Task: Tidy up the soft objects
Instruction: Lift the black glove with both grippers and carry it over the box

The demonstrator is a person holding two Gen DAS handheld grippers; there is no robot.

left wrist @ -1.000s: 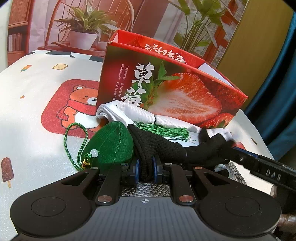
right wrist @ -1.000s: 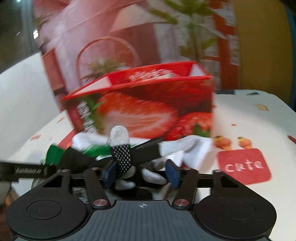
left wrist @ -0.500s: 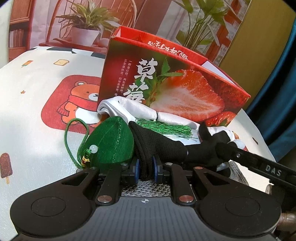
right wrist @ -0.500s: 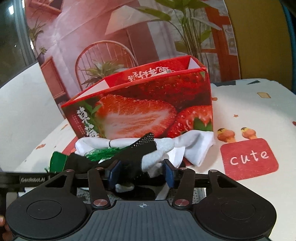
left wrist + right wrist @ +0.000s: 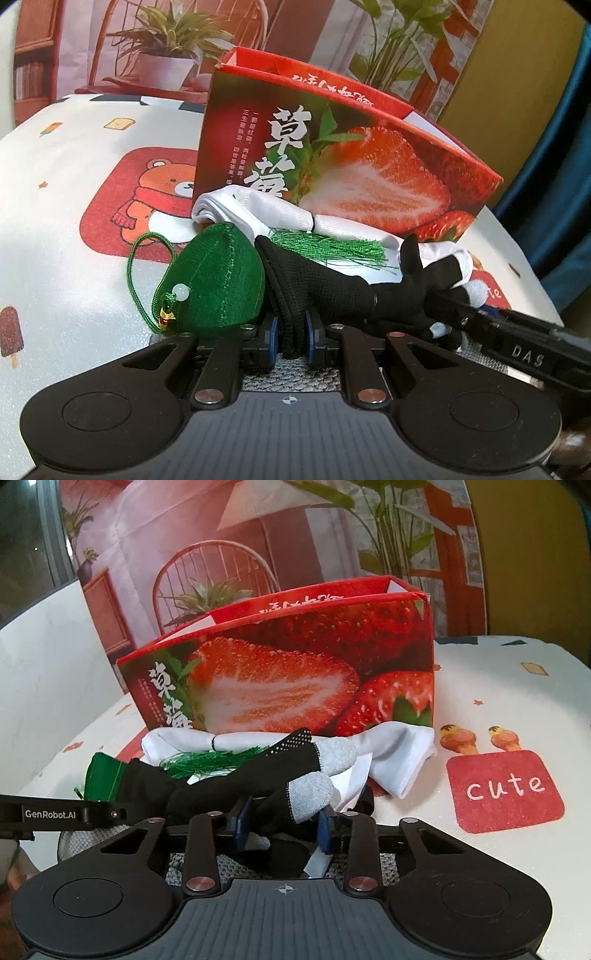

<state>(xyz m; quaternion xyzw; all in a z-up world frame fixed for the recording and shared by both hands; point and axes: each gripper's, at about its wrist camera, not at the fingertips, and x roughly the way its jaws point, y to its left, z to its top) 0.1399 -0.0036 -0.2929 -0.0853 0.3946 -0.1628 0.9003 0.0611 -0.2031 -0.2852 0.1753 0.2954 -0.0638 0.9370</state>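
A black glove [image 5: 325,295] with grey fingertips lies stretched in front of the red strawberry box [image 5: 369,177]. My left gripper [image 5: 290,332] is shut on its cuff. My right gripper [image 5: 282,823] is closing, and its pads meet the glove's fingers [image 5: 295,801] on both sides. Left of the cuff sits a green pouch [image 5: 221,284] with a cord and a bead, and its green tassel [image 5: 332,247] lies across a white cloth [image 5: 258,210] behind. In the right wrist view the glove [image 5: 258,771] overlaps the white cloth [image 5: 399,757] before the box [image 5: 295,686].
A grey knitted piece [image 5: 288,380] lies under both grippers. The tablecloth carries a bear patch [image 5: 147,206] on the left and a red "cute" patch [image 5: 506,790] on the right. The table edge drops off at the far right, and a printed backdrop stands behind the box.
The right gripper's jaws have narrowed onto the glove's fingers. A grey-tipped finger that stood upright a second ago now lies flat. The left gripper keeps its hold on the cuff.
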